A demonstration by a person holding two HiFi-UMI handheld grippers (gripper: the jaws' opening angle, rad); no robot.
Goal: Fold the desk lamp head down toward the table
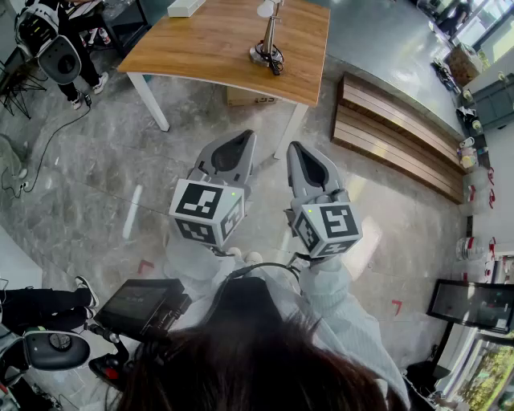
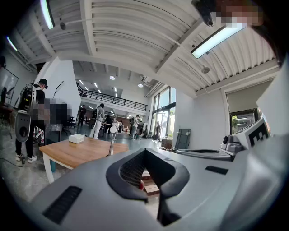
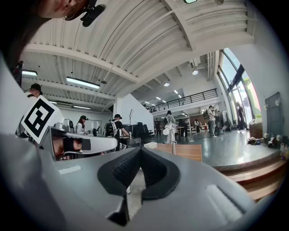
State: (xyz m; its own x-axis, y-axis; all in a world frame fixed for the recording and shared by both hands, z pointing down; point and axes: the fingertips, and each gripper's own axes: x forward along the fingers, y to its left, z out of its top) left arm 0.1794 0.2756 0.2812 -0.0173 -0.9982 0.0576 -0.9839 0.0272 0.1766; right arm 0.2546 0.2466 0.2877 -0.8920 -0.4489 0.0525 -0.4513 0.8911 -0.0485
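Observation:
A desk lamp (image 1: pixel 269 32) stands upright on the far wooden table (image 1: pixel 201 48), with its round base (image 1: pixel 267 54) near the table's front edge. The left gripper view shows the lamp (image 2: pixel 111 140) small and distant, its white head on top; so does the right gripper view, lamp (image 3: pixel 172 139). My left gripper (image 1: pixel 243 136) and right gripper (image 1: pixel 294 148) are held side by side, level, over the floor well short of the table. Both have their jaws shut with nothing between them, as seen at the left gripper (image 2: pixel 145 151) and the right gripper (image 3: pixel 141 150).
A white box (image 1: pixel 186 6) lies on the table's far side. A cardboard box (image 1: pixel 249 96) sits under the table. A low wooden bench (image 1: pixel 393 136) runs along the right. People with gear stand at the left (image 1: pixel 56 48). A screen rig (image 1: pixel 140 305) hangs at my lower left.

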